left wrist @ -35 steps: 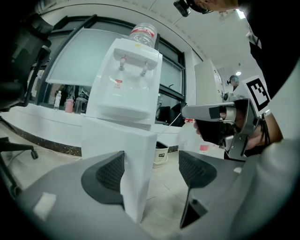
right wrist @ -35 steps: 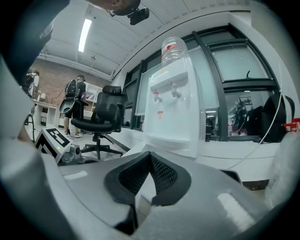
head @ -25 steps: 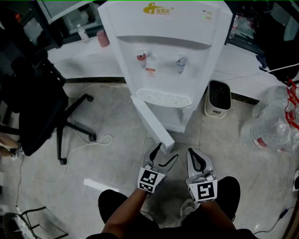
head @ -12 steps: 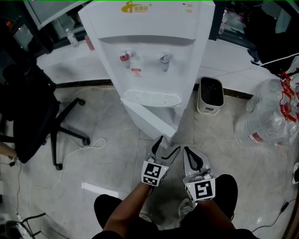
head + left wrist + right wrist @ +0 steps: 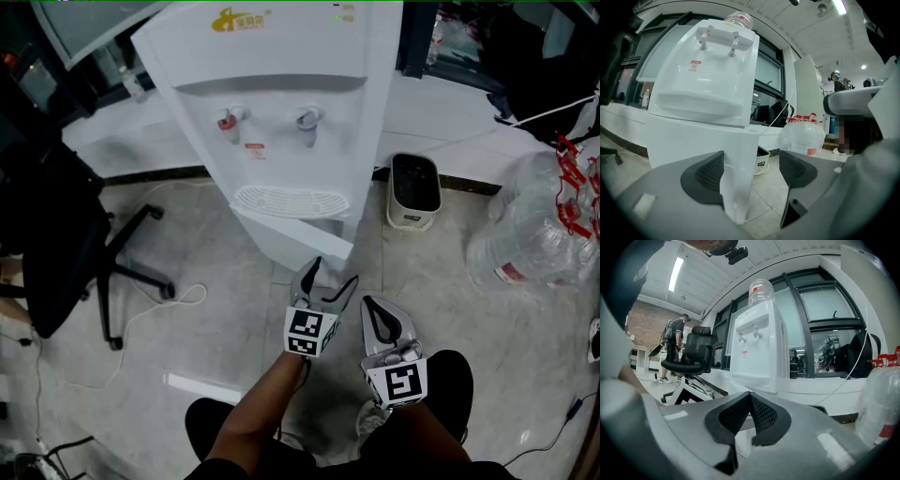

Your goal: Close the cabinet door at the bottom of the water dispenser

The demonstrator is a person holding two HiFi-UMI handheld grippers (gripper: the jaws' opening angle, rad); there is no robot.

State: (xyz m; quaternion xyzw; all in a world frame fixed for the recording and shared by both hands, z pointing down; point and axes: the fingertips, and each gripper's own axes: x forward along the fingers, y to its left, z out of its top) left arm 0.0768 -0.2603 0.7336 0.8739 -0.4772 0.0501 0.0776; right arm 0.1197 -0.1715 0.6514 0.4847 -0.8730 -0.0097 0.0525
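Observation:
The white water dispenser (image 5: 281, 112) stands ahead of me on the tiled floor. Its bottom cabinet door (image 5: 295, 239) is swung partway out, with its free edge toward me. My left gripper (image 5: 334, 272) reaches that edge, jaws wide and opening. In the left gripper view the door's edge (image 5: 736, 178) stands between the pads, against the left pad (image 5: 710, 173), and the right pad is apart from it. My right gripper (image 5: 373, 307) is shut on nothing, a little back and to the right. The right gripper view shows the dispenser (image 5: 757, 352) beyond its closed pads.
A black office chair (image 5: 56, 244) stands to the left, with a white cable (image 5: 159, 300) on the floor by it. A small dark bin (image 5: 413, 192) sits right of the dispenser. Big clear water bottles (image 5: 539, 234) lie at the far right. People stand in the background.
The door has swung in toward the cabinet and now sticks out less. My left gripper has moved forward with its edge. The right gripper has hardly moved.

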